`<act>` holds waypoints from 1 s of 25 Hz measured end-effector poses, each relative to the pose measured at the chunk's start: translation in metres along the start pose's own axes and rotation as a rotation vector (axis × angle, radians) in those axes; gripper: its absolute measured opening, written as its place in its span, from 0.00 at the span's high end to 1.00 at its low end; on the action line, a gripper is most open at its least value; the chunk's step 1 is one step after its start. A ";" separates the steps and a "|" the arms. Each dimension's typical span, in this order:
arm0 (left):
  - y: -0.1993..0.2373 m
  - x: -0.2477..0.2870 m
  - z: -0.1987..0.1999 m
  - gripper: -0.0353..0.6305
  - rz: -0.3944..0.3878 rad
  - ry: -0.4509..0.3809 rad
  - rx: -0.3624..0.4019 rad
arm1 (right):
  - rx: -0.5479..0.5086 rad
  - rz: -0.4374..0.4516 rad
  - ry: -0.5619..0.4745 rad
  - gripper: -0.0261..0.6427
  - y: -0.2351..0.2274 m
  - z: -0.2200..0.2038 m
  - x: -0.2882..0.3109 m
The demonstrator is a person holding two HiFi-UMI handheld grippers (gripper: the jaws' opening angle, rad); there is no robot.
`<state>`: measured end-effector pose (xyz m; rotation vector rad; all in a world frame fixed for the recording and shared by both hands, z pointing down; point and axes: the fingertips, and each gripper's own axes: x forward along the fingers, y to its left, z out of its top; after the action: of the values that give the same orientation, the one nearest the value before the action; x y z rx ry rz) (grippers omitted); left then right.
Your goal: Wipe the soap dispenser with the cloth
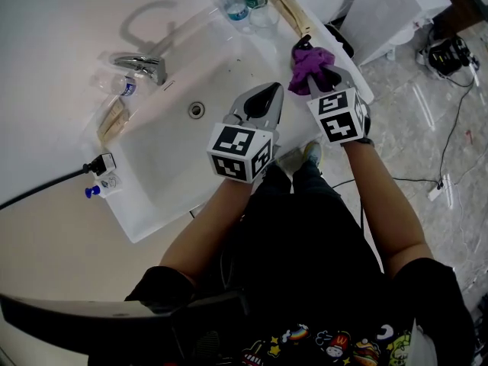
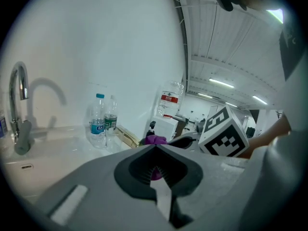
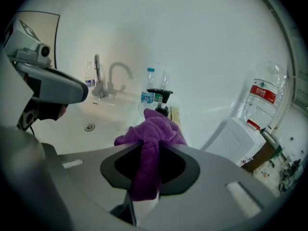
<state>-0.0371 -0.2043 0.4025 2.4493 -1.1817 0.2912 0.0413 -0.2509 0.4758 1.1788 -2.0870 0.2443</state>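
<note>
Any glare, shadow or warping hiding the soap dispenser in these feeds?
Head view: even light, sharp, faucet casts a soft shadow. Right gripper view: fisheye-bent edges; cloth hides most of the soap dispenser. Left gripper view: dark rim, bright ceiling lights.

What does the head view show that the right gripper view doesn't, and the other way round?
Only the head view: the person's legs and a black plug beside the sink. Only the right gripper view: a big red-labelled water jug. Both: the faucet, the small bottles, and the purple cloth clamped in the right gripper.
</note>
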 end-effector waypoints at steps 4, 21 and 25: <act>0.002 0.001 -0.005 0.94 -0.001 0.014 -0.002 | -0.004 0.016 0.045 0.80 0.006 -0.018 0.011; 0.017 -0.006 -0.006 0.94 -0.036 0.022 0.001 | 0.069 0.005 -0.015 0.80 0.038 -0.008 0.009; 0.025 -0.011 -0.004 0.94 -0.054 0.019 0.012 | 0.097 -0.063 -0.144 0.80 0.042 0.035 -0.009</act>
<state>-0.0635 -0.2086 0.4088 2.4786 -1.1070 0.3062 -0.0063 -0.2377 0.4517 1.3528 -2.1784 0.2403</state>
